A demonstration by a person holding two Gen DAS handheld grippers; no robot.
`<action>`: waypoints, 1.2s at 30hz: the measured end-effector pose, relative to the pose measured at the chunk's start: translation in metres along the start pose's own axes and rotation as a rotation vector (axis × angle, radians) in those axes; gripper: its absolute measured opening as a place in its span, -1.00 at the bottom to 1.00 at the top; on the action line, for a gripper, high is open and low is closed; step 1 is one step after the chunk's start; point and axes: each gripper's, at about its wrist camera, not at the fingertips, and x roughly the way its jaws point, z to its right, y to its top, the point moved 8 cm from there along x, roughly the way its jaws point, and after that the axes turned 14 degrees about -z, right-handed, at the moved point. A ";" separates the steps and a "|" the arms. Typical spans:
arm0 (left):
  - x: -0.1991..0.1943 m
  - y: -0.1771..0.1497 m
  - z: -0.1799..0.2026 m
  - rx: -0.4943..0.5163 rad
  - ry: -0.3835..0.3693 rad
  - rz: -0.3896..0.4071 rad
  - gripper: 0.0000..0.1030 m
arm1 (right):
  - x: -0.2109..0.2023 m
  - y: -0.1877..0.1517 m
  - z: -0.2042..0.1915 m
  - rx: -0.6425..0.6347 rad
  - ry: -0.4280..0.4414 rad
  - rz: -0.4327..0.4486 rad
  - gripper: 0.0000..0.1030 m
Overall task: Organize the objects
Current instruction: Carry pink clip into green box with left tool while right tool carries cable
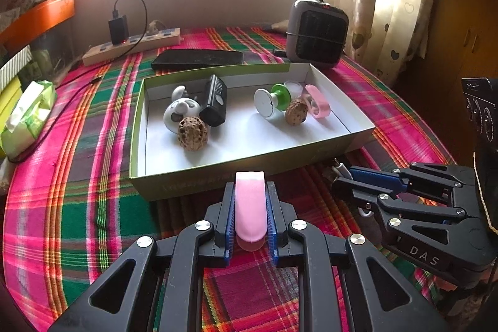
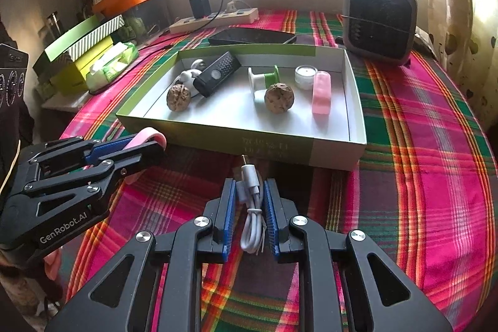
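My left gripper (image 1: 250, 192) is shut on a pink clip (image 1: 250, 207), held just in front of the green cardboard box (image 1: 218, 176); it shows in the right wrist view too (image 2: 149, 145). My right gripper (image 2: 248, 189) is shut on a coiled white USB cable (image 2: 252, 220) near the box's front wall (image 2: 280, 148). The box holds two walnuts (image 1: 192, 133) (image 1: 295, 112), a black remote (image 1: 214, 101), a white toy (image 1: 177, 111), a green spool (image 1: 274, 100), a small white jar (image 1: 294, 87) and another pink clip (image 1: 317, 101).
A grey heater (image 1: 316, 33) stands behind the box at the right. A black phone (image 1: 197, 58) and a power strip (image 1: 130, 47) with a charger lie behind it. A tissue pack (image 1: 26, 117) and stacked boxes (image 2: 77, 52) sit at the left on the plaid cloth (image 1: 77, 176).
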 end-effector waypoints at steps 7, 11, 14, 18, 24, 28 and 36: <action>-0.004 0.001 0.001 -0.008 -0.011 0.010 -0.69 | -0.008 0.000 0.001 0.002 0.001 0.018 -0.62; -0.007 0.002 0.001 -0.013 -0.013 0.012 -0.69 | -0.011 0.001 0.000 0.004 0.003 0.029 -0.62; -0.009 0.003 0.002 -0.012 -0.019 0.013 -0.69 | -0.014 0.002 0.001 0.004 0.003 0.036 -0.62; -0.012 0.005 0.006 -0.008 -0.027 0.015 -0.69 | -0.016 0.002 0.001 0.005 0.005 0.043 -0.62; -0.013 0.009 0.007 -0.013 -0.026 0.018 -0.69 | -0.021 0.007 0.007 0.014 0.000 0.057 -0.62; -0.012 0.015 0.005 -0.019 -0.029 0.021 -0.69 | -0.023 0.011 0.011 0.023 -0.007 0.065 -0.62; -0.008 0.028 0.003 -0.024 -0.032 0.025 -0.69 | -0.025 0.026 0.020 0.033 -0.020 0.079 -0.62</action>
